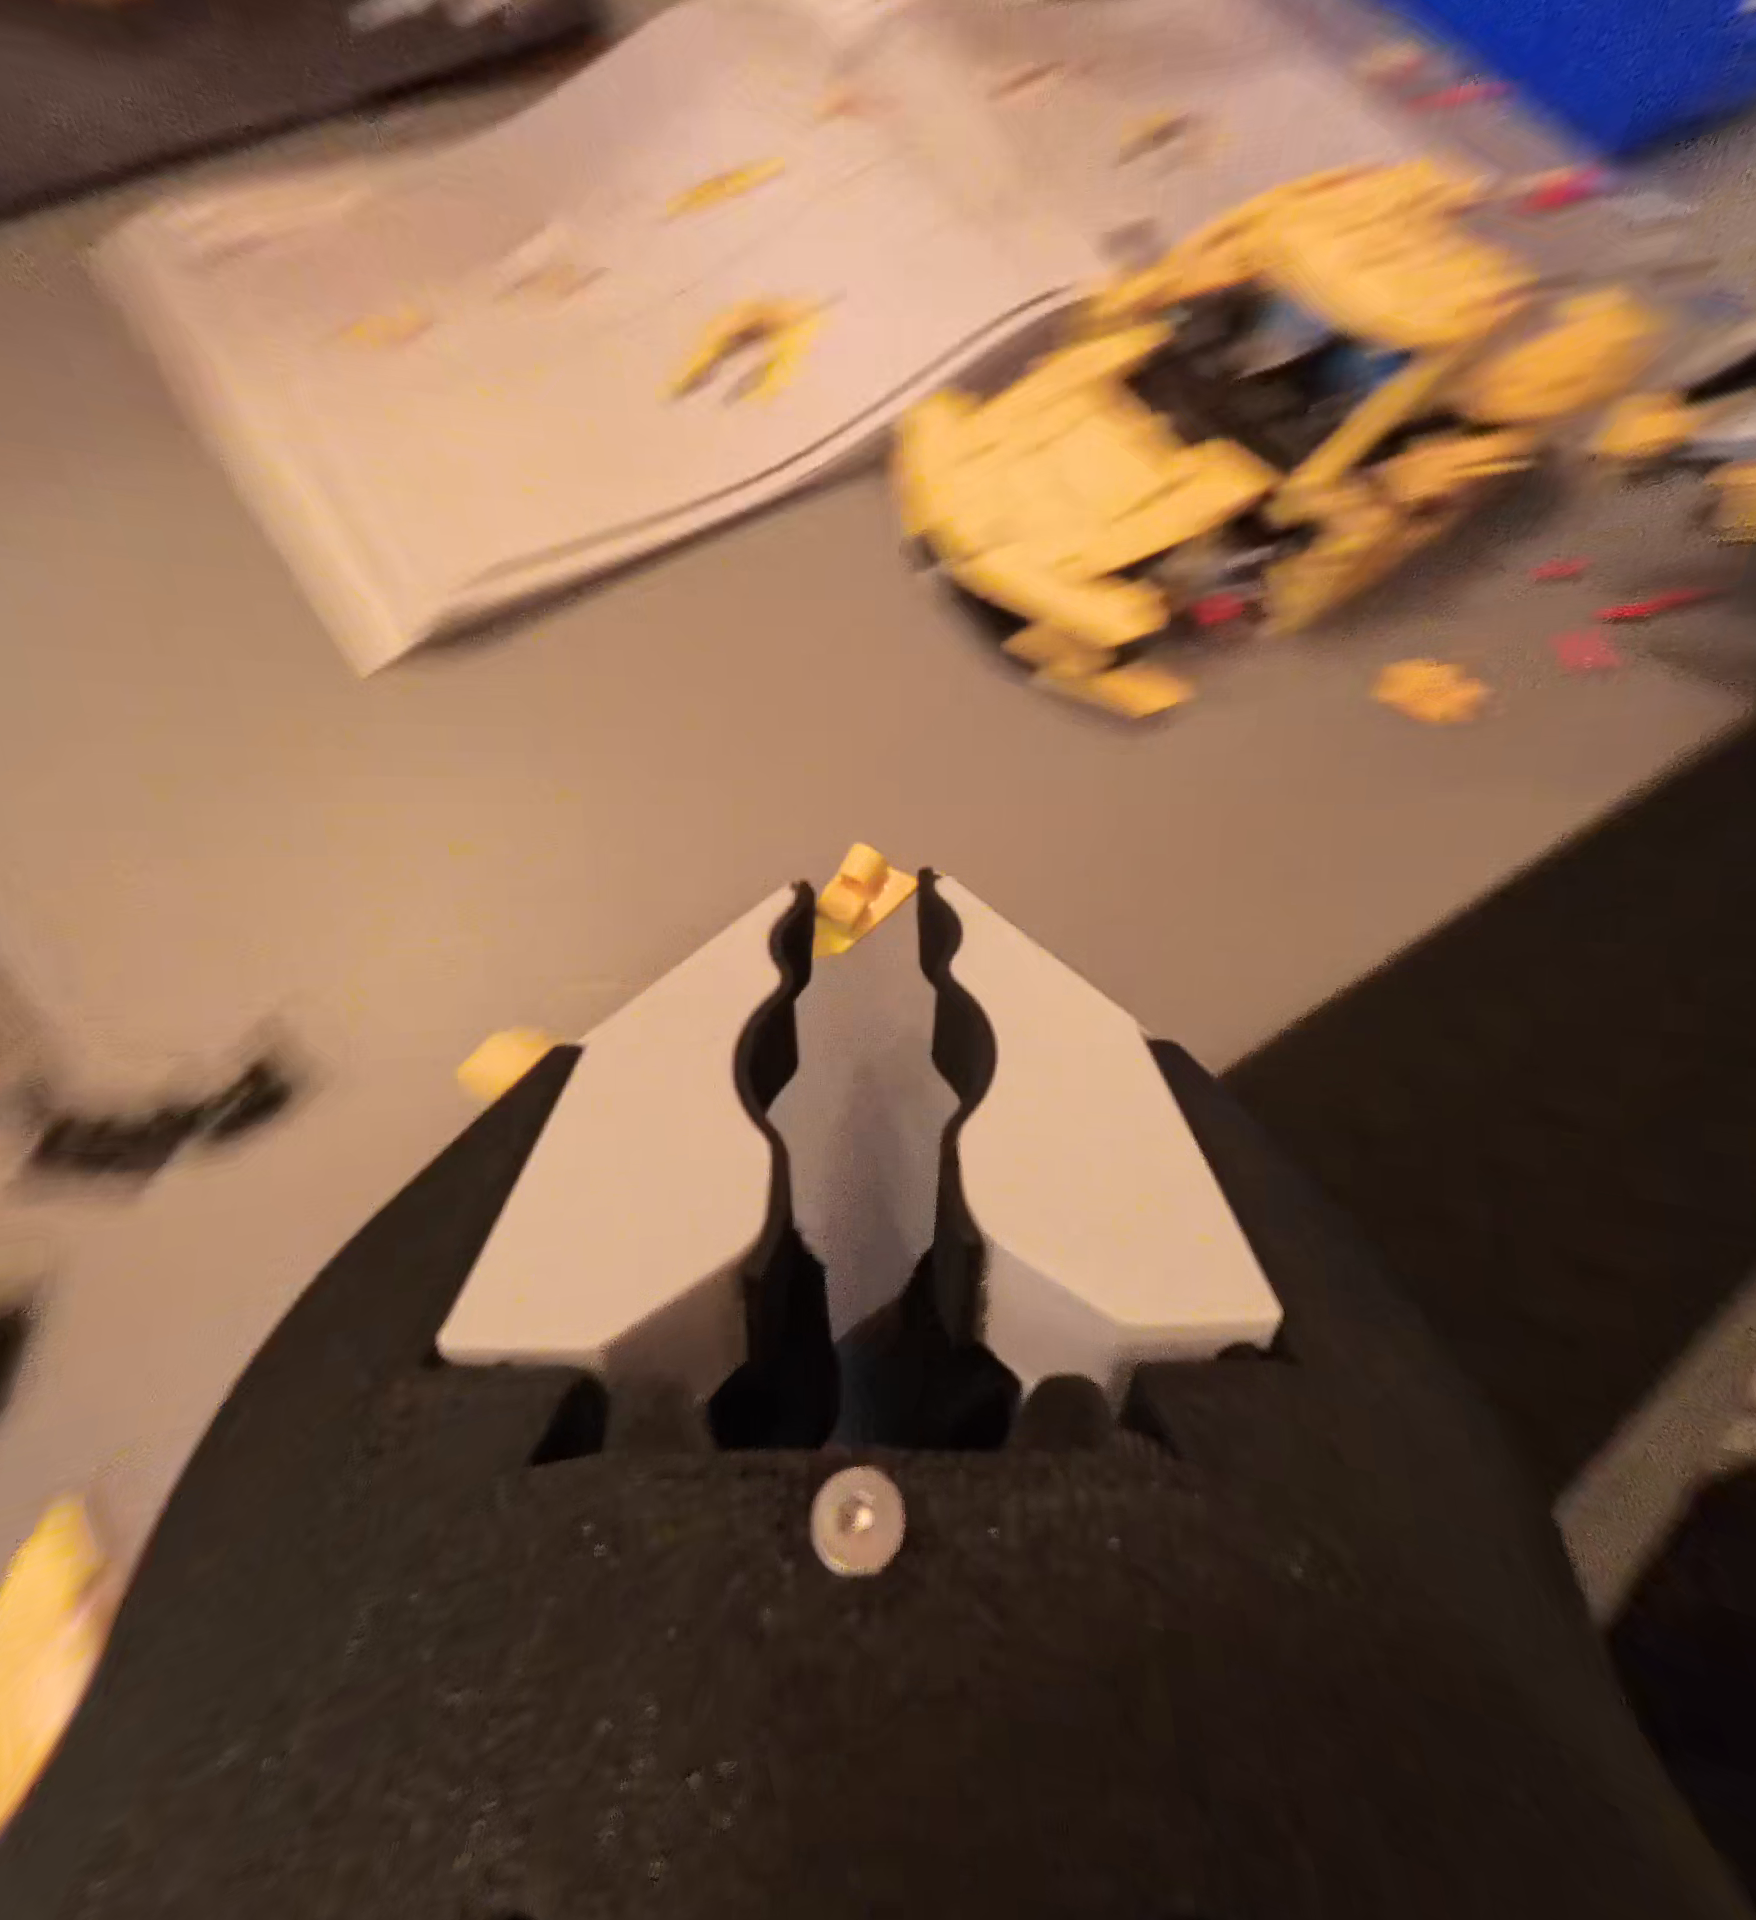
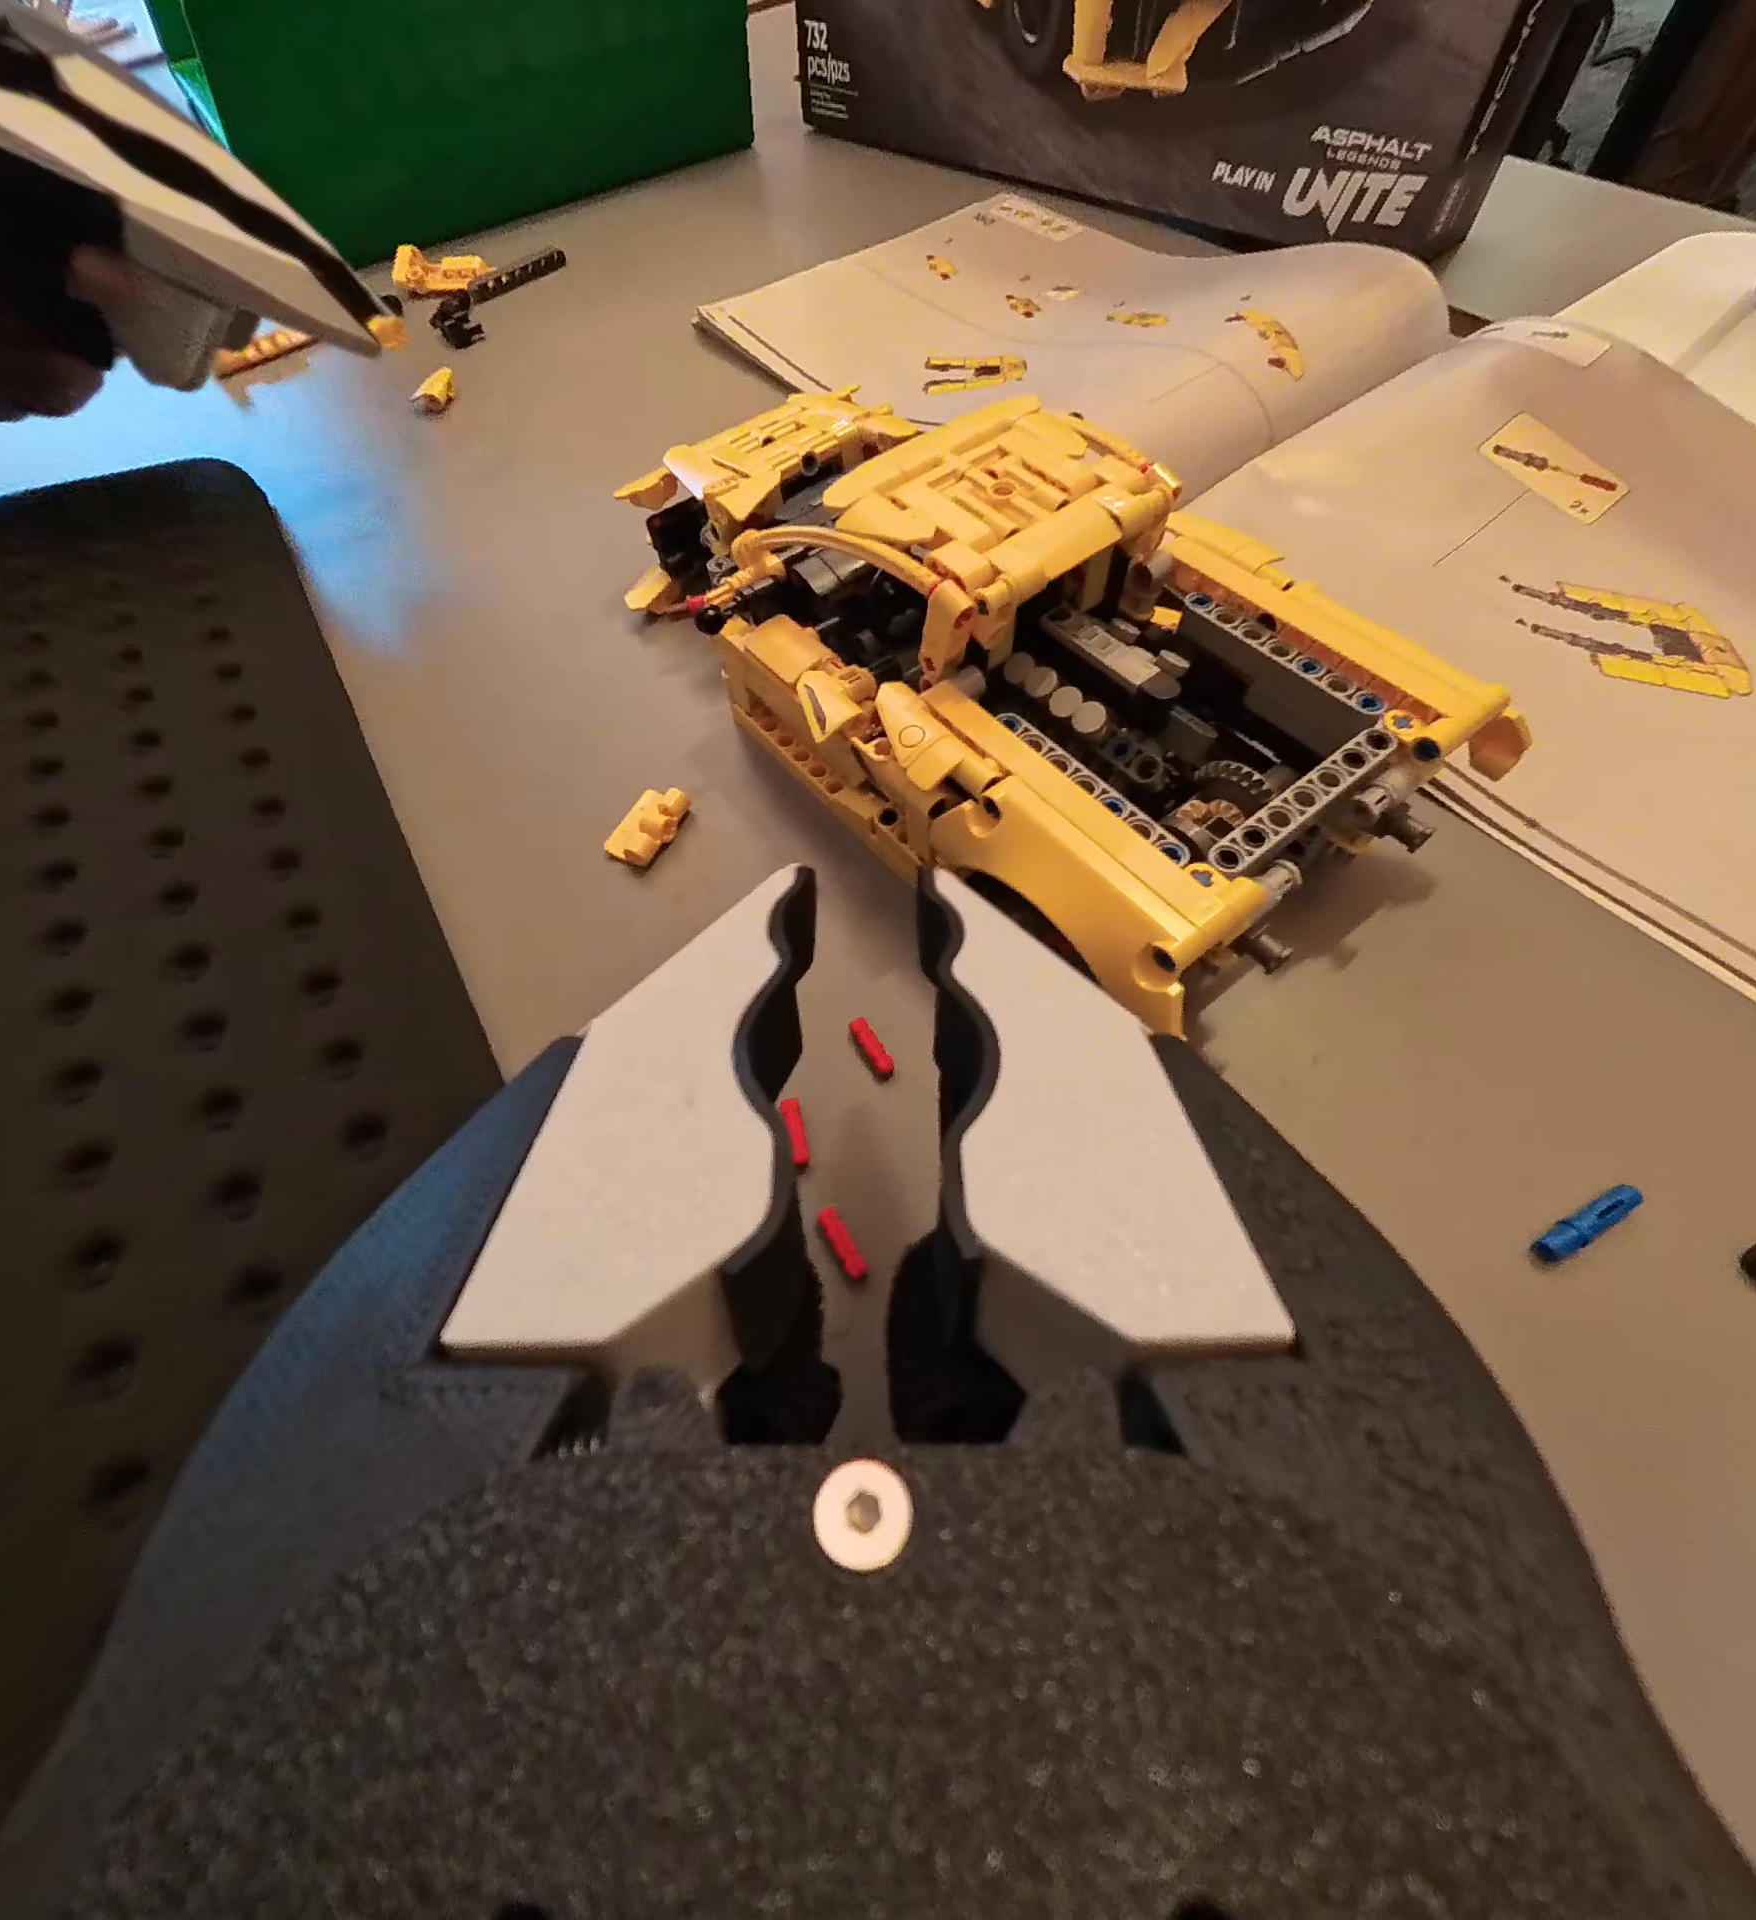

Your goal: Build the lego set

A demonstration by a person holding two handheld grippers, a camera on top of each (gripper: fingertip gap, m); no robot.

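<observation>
L wrist view: heavily blurred. Left gripper (image 1: 861, 896), jaws narrow, pinching a small yellow plastic lego piece (image 1: 856, 891) at the very tips. Part-built yellow lego car model (image 1: 1217, 436) lies ahead and to the right, well apart, beside the open paper instruction booklet (image 1: 562, 343).

R wrist view: right gripper (image 2: 863, 883) w/ jaws narrowly apart, holding nothing; three small red pins (image 2: 841, 1242) on the grey table (image 2: 500, 665) show through the gap. Car just ahead-right of tips, long axis diagonal, near-left to far-right. L gripper, far upper left, carries the piece; R is nearer the car, so prob. braces while L brings the piece in.
</observation>
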